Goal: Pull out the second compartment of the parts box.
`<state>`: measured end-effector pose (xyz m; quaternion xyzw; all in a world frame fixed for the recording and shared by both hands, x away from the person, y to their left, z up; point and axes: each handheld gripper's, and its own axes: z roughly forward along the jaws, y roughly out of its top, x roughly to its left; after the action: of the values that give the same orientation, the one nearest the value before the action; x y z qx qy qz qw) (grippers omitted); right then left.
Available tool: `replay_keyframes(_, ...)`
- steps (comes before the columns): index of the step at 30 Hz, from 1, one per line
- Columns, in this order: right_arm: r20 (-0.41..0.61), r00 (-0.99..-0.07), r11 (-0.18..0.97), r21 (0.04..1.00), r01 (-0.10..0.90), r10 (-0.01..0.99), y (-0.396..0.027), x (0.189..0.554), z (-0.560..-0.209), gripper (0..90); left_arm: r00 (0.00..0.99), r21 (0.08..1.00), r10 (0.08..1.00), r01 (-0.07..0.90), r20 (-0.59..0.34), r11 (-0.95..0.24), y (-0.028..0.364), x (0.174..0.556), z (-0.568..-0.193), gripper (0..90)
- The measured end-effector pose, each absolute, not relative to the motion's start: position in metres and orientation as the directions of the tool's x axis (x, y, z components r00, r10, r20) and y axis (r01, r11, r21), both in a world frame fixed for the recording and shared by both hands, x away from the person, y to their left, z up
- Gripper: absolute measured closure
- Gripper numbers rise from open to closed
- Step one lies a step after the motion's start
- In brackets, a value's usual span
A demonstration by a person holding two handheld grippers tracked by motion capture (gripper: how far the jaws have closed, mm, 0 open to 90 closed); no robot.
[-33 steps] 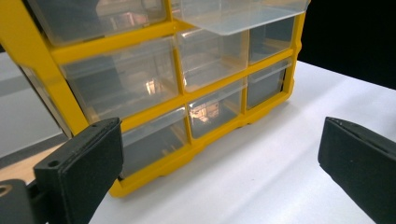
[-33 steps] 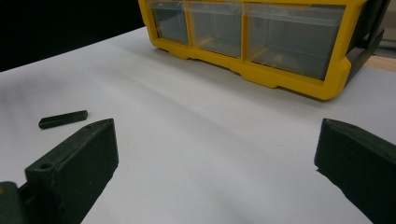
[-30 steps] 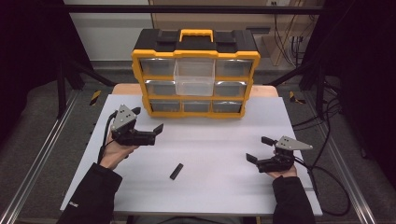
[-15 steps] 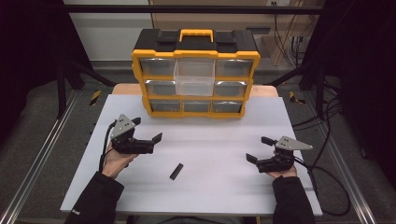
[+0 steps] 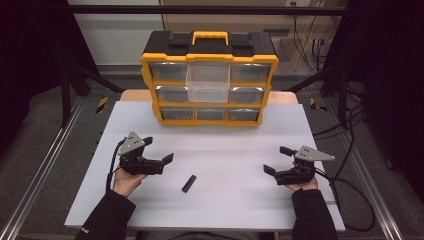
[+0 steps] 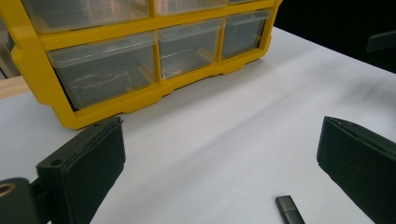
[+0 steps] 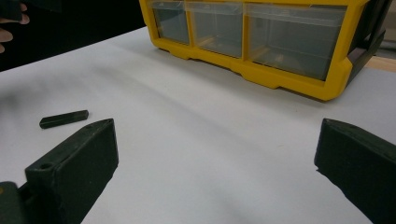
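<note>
Approach step, judged: left tongs [image 5: 159, 150] held apart near small black bar [image 5: 188, 183], poss. USB stick, centre-bottom. Right tongs [image 5: 276, 160] apart, idle. Next: bar straddled, pinched.

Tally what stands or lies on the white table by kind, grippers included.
Drawer organiser, yellow and black: 1
Small black stick: 1
Hand-held grippers, left gripper and right gripper, both open: 2
Total: 4
</note>
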<state>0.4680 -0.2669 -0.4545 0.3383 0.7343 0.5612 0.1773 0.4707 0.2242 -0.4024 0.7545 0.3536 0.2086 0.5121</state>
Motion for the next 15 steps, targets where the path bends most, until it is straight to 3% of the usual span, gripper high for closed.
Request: replay_keyframes(15, 0.117, -0.708, 0.155, 0.939, 0.308, 0.696, -0.265, 0.469, -0.456, 0.1, 0.685, 0.900, 0.727, 0.345, -0.047, -0.267, 0.209, 0.461, -0.413, 0.6)
